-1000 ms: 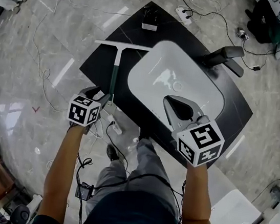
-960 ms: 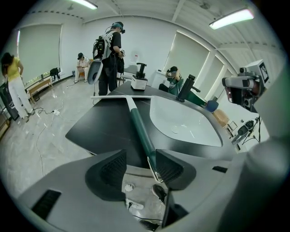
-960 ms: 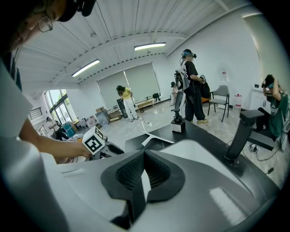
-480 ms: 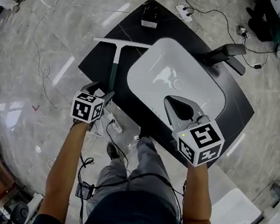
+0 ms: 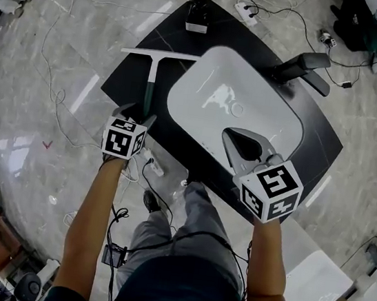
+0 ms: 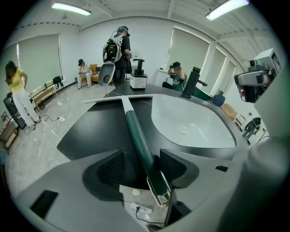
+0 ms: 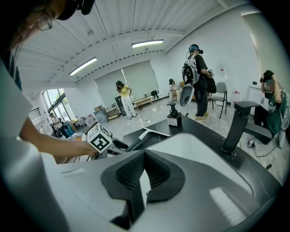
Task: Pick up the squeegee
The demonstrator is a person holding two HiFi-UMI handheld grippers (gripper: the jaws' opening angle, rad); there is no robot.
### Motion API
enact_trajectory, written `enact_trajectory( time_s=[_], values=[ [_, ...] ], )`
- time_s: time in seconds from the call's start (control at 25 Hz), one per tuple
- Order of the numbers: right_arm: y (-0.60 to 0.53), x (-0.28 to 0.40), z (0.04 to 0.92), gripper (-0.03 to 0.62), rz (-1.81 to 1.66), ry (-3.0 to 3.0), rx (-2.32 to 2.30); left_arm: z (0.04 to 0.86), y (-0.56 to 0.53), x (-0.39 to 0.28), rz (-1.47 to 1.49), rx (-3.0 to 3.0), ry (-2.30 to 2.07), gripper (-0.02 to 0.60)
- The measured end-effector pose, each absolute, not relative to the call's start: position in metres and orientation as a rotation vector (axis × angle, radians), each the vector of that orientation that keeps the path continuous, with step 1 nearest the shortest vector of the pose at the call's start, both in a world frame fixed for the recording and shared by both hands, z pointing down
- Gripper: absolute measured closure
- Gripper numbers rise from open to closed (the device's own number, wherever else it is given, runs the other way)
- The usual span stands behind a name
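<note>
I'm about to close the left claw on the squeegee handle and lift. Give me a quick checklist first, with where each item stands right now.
1. Handle of the squeegee between the jaws of the left claw: ok, the green handle runs through the gap.
2. Jaws open for the grasp: ok, apart, not yet closed.
3. Handle centred in the gap: not ok, it sits close to the sink-side pad.
4. Squeegee free to lift: ok, it lies flat on the black countertop beside the sink, with nothing on it.
5. Right claw out of the way: ok, shut, empty, over the sink's near rim.
</note>
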State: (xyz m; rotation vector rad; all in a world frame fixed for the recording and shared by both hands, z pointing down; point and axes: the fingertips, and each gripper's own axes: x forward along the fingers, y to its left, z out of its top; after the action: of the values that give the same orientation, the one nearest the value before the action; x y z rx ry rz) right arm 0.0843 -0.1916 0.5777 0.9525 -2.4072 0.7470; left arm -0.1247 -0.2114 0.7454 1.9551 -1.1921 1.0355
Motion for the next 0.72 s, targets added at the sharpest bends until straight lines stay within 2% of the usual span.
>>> enact_trajectory(
  time_s=[0.32,0.52,0.72],
  values=[
    [-0.19,0.084,0.578,0.583,0.749,-2.407,0.954,0.747,-0.213,-0.125,1.089,1.96,-1.201,0.351],
    [-0.189,0.08,0.575,0.583,0.746,-2.41,0.953,0.746,-0.214,-0.125,1.074,1.958,-1.201,0.44],
    [-0.188,0.076,0.57,0.583,0.741,-2.406,0.957,0.744,-0.216,-0.13,0.979,1.919,-1.213,0.463]
  ],
)
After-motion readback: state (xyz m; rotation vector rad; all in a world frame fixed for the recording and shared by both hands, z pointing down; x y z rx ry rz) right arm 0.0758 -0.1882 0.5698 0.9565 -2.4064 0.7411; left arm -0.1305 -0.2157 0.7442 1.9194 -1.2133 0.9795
